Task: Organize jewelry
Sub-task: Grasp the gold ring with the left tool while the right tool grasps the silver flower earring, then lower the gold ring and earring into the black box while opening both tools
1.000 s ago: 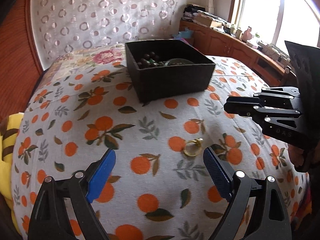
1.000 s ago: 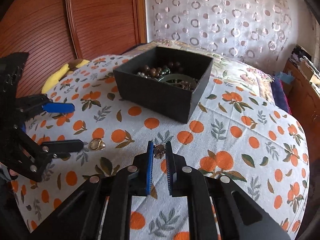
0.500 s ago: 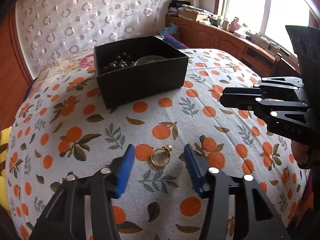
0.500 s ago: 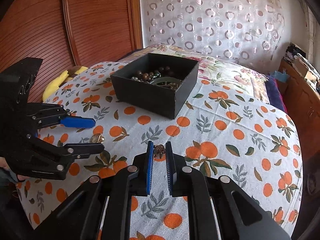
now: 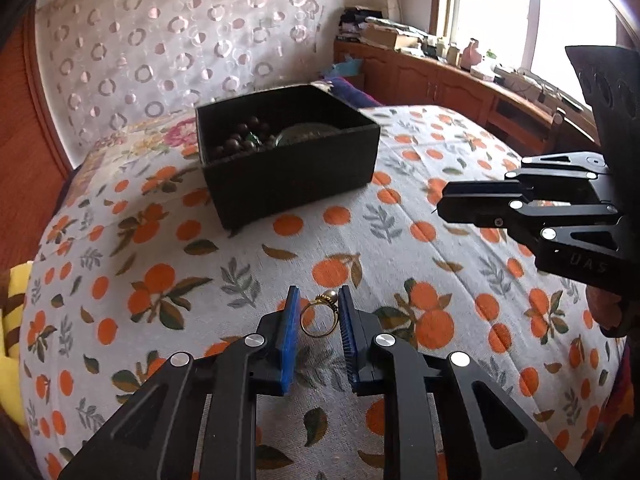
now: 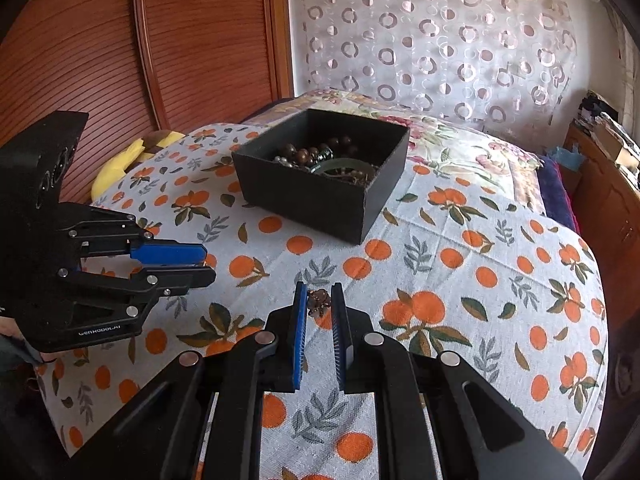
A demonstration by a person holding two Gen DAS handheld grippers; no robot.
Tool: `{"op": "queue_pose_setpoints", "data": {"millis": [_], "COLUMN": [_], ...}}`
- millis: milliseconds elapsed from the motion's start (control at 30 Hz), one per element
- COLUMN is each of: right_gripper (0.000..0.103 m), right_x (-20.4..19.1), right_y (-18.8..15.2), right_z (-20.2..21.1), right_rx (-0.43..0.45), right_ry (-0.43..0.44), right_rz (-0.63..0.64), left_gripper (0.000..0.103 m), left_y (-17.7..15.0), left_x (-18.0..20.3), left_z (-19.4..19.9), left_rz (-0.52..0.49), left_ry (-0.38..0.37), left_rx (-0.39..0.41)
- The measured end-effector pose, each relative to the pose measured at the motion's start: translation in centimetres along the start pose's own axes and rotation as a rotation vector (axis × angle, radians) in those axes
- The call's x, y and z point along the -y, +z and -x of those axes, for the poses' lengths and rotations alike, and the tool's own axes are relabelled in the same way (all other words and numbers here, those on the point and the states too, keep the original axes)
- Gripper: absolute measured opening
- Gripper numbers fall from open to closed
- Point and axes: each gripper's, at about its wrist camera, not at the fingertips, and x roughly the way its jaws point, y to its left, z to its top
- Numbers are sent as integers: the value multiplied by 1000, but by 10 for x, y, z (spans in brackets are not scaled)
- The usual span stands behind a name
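Note:
A black open box (image 5: 288, 168) holding dark beads and a green bangle sits on the orange-print cloth; it also shows in the right wrist view (image 6: 320, 196). My left gripper (image 5: 318, 314) is shut on a gold ring with a pearl (image 5: 320, 316), its blue pads touching both sides of the band. My right gripper (image 6: 319, 304) is shut on a small dark brown jewelry piece (image 6: 319, 303) held between its tips above the cloth. Each gripper shows in the other's view: the right one (image 5: 444, 208) and the left one (image 6: 204, 264).
The orange-print cloth (image 5: 168, 280) covers a rounded table. A yellow cloth (image 6: 116, 168) lies at the left edge. A wooden sideboard with clutter (image 5: 460, 80) stands under the window. A circle-pattern curtain (image 6: 440, 40) hangs behind.
My left gripper has moved in over the gold ring and closed from wide open onto it. My right gripper has stayed shut on the dark piece and lifted slightly.

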Motion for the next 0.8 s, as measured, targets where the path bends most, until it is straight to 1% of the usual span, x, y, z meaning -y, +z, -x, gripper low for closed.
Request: {"op": "queue_pose_setpoints", "data": {"millis": [500, 800], "right_gripper": [13, 14], "right_x": [15, 20], "right_y": [37, 68], "right_z": [5, -6], "right_rx": [70, 90], "right_ry": [5, -7], "right_rz": [5, 17], "left_gripper": [18, 18], "left_y": [42, 61], "left_x": [-19, -37], "left_z": [23, 29], "left_rz": [39, 66], "left_ry": [6, 7], "left_rx": [108, 156]}}
